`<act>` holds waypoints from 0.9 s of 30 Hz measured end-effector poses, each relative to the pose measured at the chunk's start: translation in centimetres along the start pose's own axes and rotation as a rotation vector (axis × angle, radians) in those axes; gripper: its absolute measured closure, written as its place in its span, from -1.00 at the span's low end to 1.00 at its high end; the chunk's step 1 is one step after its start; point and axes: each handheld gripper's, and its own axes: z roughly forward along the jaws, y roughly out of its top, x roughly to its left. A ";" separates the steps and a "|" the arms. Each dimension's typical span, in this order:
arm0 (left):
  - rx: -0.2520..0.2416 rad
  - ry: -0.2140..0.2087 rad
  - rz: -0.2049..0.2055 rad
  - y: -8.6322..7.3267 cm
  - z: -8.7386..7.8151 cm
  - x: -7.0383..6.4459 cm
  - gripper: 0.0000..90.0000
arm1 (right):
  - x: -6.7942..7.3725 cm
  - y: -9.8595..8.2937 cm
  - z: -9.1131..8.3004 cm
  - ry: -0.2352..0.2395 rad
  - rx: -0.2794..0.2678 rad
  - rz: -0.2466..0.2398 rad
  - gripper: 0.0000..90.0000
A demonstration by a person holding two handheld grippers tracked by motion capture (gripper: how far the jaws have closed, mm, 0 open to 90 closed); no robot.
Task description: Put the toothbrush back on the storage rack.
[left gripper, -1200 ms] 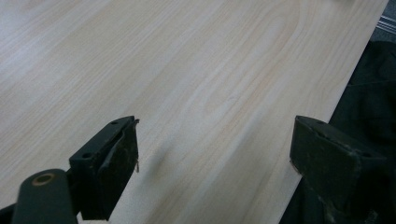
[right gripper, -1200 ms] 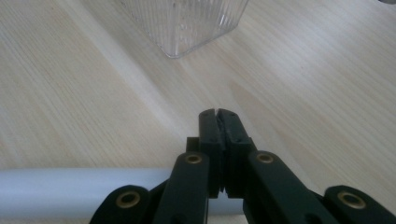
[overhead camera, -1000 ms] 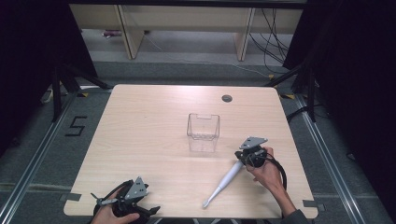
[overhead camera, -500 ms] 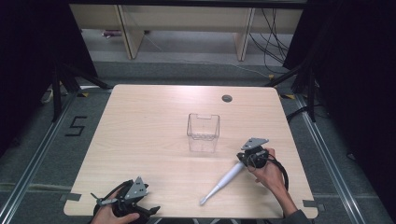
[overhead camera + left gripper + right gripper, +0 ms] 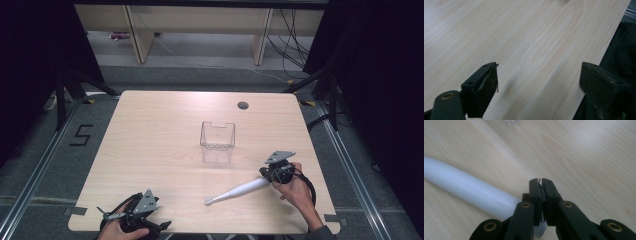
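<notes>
Right now the right gripper (image 5: 274, 173), jaws together beside the white plastic electric toothbrush (image 5: 239, 191) w/o clamping it, is risking rolling it away from the clear square plastic cup (image 5: 217, 142).

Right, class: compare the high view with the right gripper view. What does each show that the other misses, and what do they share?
The high view adds the whole clear box, the table's cable hole and the white toothbrush from end to end. The right gripper view adds the right gripper up close, its fingers pressed together, the toothbrush passing beside and under them. Shared: toothbrush, right gripper and wooden table.
</notes>
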 end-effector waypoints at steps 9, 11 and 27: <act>-0.003 0.001 0.000 0.0 0.0 0.0 -0.67 | 0.5 -0.6 -0.2 0.008 0.038 0.017 0.92; -0.012 0.008 -0.002 -0.1 0.0 -0.1 -0.67 | 0.6 -0.6 -0.2 0.021 0.040 0.003 0.92; -0.012 0.008 -0.005 -0.1 -0.1 -0.1 -0.67 | 1.2 -1.5 -1.1 0.028 0.065 -0.023 0.90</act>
